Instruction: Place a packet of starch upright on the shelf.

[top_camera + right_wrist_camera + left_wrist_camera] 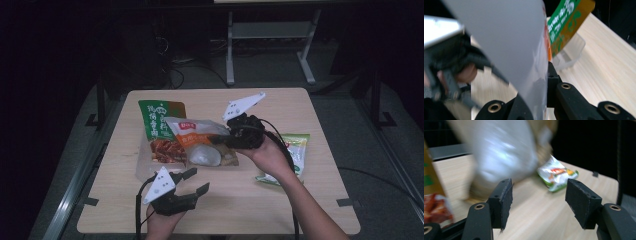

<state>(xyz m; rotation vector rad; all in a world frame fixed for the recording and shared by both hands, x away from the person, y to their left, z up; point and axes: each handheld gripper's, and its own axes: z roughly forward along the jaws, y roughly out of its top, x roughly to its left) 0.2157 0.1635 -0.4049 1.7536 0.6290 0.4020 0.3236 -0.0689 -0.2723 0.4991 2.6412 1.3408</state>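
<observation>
orange pouch (202, 142): pinched at its right edge by the right gripper (231, 136), hanging over the clear tray (145, 167) next to the green packet (160, 119)
left gripper (192, 182): jaws wide, nothing in them
tip: I'd lower it straight in, don't let go early

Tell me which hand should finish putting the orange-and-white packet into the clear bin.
Right. The right gripper is shut on the orange-and-white packet, holding it beside the clear bin. The left gripper is open, holds nothing, and sits nearer the table's front edge.
</observation>
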